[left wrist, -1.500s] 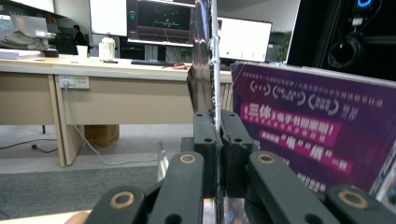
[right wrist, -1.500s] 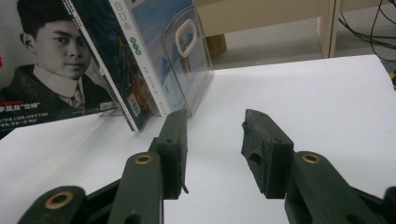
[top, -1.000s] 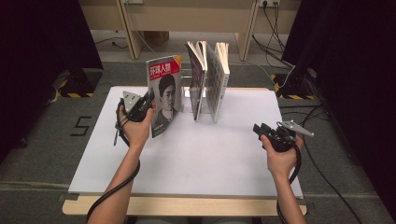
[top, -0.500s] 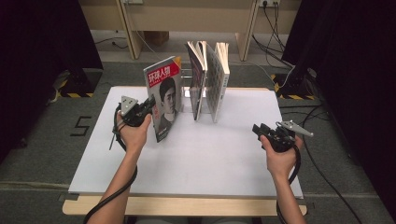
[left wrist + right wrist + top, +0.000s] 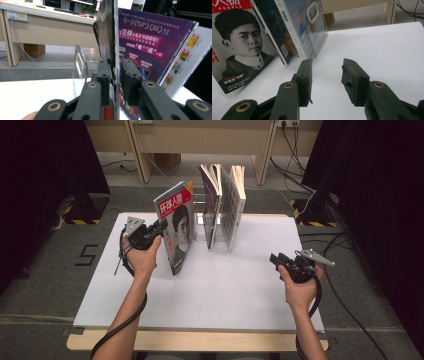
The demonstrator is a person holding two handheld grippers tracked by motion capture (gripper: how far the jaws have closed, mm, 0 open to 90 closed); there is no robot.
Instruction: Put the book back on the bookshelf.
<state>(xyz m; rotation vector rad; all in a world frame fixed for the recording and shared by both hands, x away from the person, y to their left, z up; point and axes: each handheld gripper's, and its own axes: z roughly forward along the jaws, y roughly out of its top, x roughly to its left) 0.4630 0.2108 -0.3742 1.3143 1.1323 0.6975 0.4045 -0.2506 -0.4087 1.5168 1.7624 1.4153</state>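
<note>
A magazine (image 5: 176,227) with a red title band and a portrait cover stands tilted on the white board, left of the books. My left gripper (image 5: 161,226) is at its left edge. In the left gripper view the thin edge of the magazine (image 5: 110,30) runs up between the jaws of my left gripper (image 5: 116,67), which have just been opening; a narrow gap shows beside the right pad. My right gripper (image 5: 275,260) hovers open and empty at the right of the board. In the right gripper view, my right gripper (image 5: 327,67) points at the magazine (image 5: 239,42) and the books.
Several books (image 5: 222,205) stand upright in a clear acrylic stand (image 5: 313,25) at the back middle of the white board (image 5: 225,290); the nearest has a purple cover (image 5: 150,45). A pale wooden desk stands behind the table. Dark curtains flank both sides.
My left hand has shifted slightly left and toward the person, with the magazine still between its jaws. The right hand has not moved.
</note>
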